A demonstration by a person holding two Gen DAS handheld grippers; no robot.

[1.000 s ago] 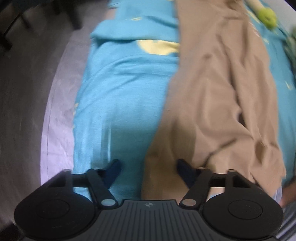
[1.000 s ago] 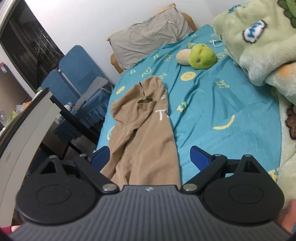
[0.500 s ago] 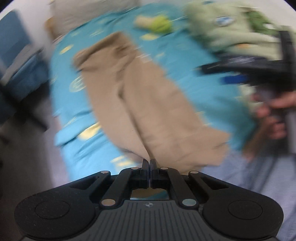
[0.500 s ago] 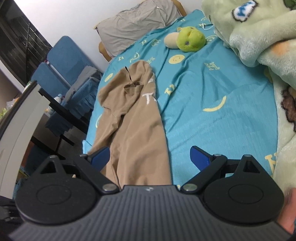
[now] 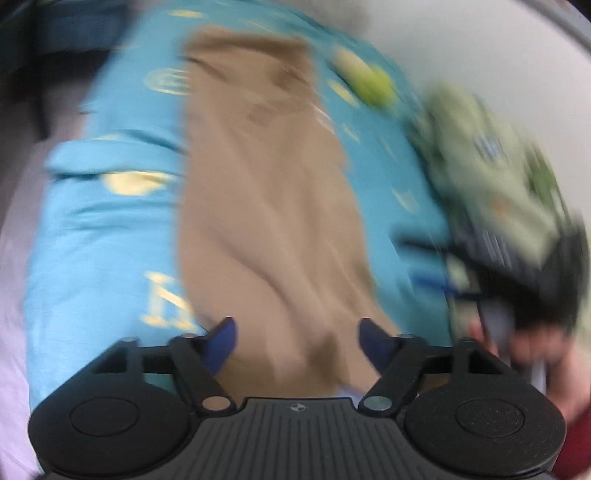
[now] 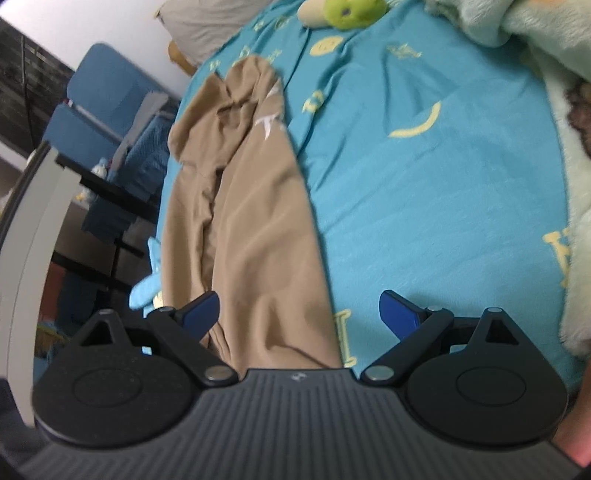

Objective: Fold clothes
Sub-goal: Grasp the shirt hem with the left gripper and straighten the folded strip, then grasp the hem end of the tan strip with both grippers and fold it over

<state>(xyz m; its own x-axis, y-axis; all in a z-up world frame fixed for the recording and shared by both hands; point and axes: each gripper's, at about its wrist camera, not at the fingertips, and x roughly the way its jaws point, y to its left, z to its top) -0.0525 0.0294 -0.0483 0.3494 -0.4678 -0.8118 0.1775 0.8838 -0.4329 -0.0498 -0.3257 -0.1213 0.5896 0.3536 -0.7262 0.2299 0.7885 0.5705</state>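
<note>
Setting: bed (image 6: 424, 192) with a teal sheet printed in yellow letters and smiles; everything below placed relative to this bed.
Garment: tan trousers (image 6: 255, 206), lying lengthwise along the left side of the bed, waist toward the pillow end, leg ends at the foot edge.
Garment shape: folded lengthwise, one leg over the other; rumpled near the waist, a dark crease running down the left side.
Left gripper (image 5: 298, 334): jaws opening, nothing pinched between them; hovering over the leg ends at the foot of the bed; view heavily blurred.
Right gripper (image 6: 298, 308): jaws spread wide, released, gripping nothing; poised above the leg ends, cloth visible below the gap but untouched.
Handling: probably light, thin, limp cloth; likely to sag and slide when lifted, no stiffness to hold a fold, not fragile.
Where to hold: best judged at the two corners of the leg ends, one gripper each, pinching both layers together so the upper leg does not slip off the lower.
Risk: catching the sheet along with the cloth; dragging the stack askew.
Containers: none seen, no basket or drawer.
Other things on the bed: green soft toy (image 6: 347, 13) and grey pillow (image 6: 207, 22) at the head end; pale green fleece blanket (image 6: 517, 22) along the right side.
Beside the bed: blue chair (image 6: 107, 85) off the left side.
</note>
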